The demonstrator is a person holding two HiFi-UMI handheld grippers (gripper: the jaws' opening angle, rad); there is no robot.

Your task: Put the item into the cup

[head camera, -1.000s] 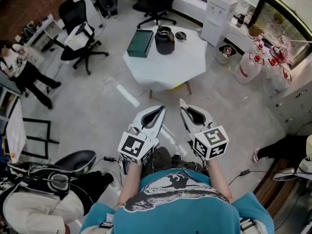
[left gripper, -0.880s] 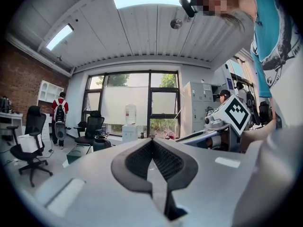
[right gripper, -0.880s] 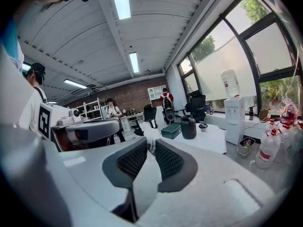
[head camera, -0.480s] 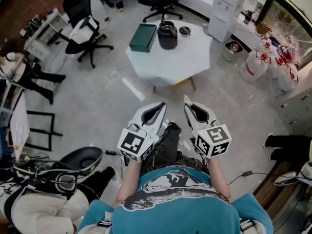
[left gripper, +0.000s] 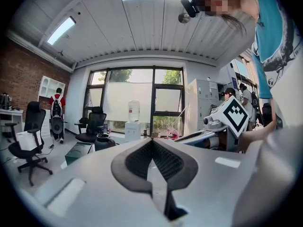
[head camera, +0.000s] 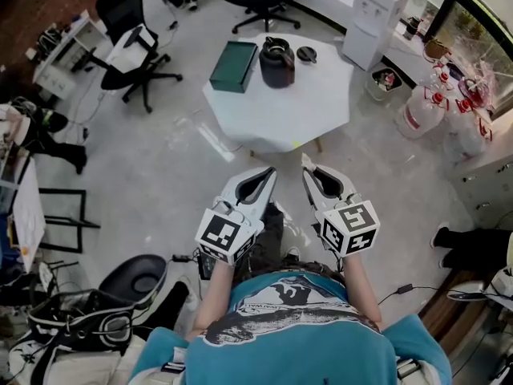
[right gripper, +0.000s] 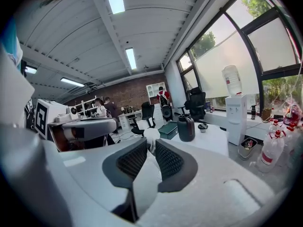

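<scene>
Table (head camera: 309,107) nearer, cup (head camera: 276,64) lidless; right hand-held gripper (right gripper: 150,146) tight on white item (right gripper: 150,137), left hand-held gripper (left gripper: 152,144) closed.

Green box (head camera: 233,66) on white table (head camera: 313,111), black office chair (head camera: 115,8), water dispenser (head camera: 375,14)

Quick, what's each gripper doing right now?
Left gripper: closed, empty.
Right gripper: closed on a white item.
</scene>
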